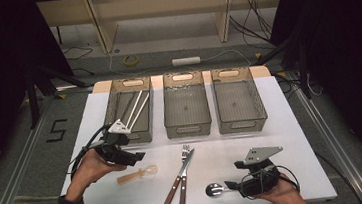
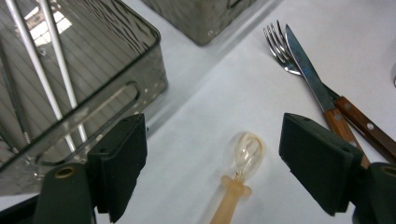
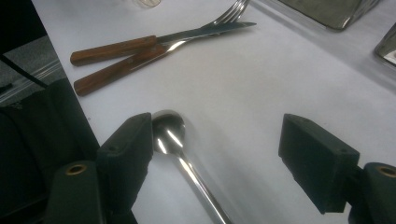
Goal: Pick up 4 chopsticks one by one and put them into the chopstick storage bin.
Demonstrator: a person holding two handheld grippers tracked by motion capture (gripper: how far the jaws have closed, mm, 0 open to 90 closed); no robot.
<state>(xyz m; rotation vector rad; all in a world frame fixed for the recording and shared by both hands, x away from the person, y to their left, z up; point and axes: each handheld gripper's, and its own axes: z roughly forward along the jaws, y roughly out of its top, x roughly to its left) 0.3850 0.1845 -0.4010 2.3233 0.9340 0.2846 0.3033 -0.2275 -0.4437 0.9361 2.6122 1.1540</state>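
Nearest, right gripper (image 1: 231, 183) low over metal spoon (image 3: 170, 135), jaws wide apart, bowl touching one jaw: off-centre, likely to skid or pivot on closing. Further left, left gripper (image 1: 136, 157) jaws spread above translucent plastic spoon (image 2: 243, 163); light, liable to flick aside. Centre, wooden-handled knife (image 1: 181, 175) and fork (image 1: 184, 169) crossed. Far, three trays (image 1: 188, 128).

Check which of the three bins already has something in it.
The left bin, nearest the left gripper: long white sticks lie in it. The middle bin and right bin look empty.
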